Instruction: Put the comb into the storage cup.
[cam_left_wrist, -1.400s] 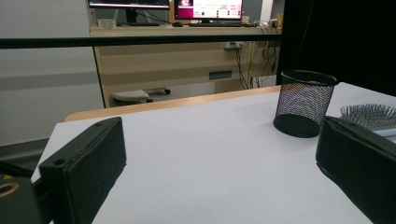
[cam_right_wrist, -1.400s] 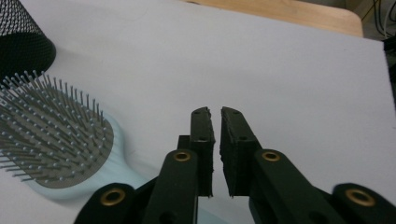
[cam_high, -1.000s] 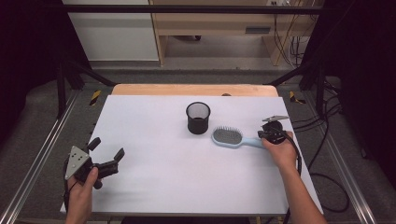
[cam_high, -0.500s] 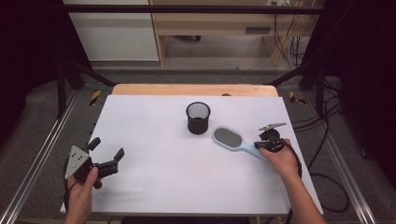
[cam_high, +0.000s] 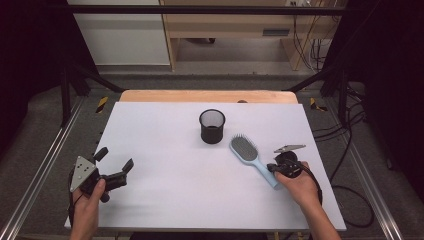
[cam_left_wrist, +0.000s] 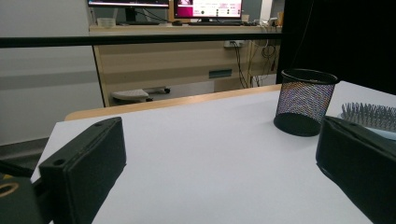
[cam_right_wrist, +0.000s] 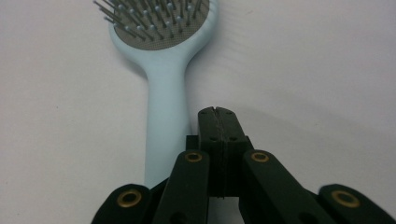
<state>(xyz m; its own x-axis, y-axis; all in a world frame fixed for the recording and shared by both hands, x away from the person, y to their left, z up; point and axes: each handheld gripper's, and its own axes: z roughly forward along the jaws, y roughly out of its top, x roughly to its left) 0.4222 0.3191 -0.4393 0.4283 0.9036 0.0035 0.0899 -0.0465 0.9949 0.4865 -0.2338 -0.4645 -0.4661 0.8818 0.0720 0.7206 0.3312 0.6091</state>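
A light blue hairbrush (cam_high: 245, 149) lies slantwise on the white table (cam_high: 170, 195), its bristles up and its handle pointing toward the front right. My right gripper (cam_high: 273, 168) is shut with nothing between the jaws, and its tip rests against the handle's end. In the right gripper view the closed jaws (cam_right_wrist: 218, 115) sit just right of the brush handle (cam_right_wrist: 164, 121). A black mesh cup (cam_high: 212, 126) stands upright just behind the brush head. My left gripper (cam_high: 115, 159) is open and empty near the table's front left, facing the cup (cam_left_wrist: 304, 101) and the brush (cam_left_wrist: 371, 115).
Metal rails run along both sides of the table. Cables hang off its right side. A wooden strip edges the far side, with a desk and monitors beyond it. The white surface between the two grippers is bare.
My right hand has drawn back toward the table's front. The brush has swung from lying sideways to a slant, its handle end now nearer the front. The left gripper has stayed put.
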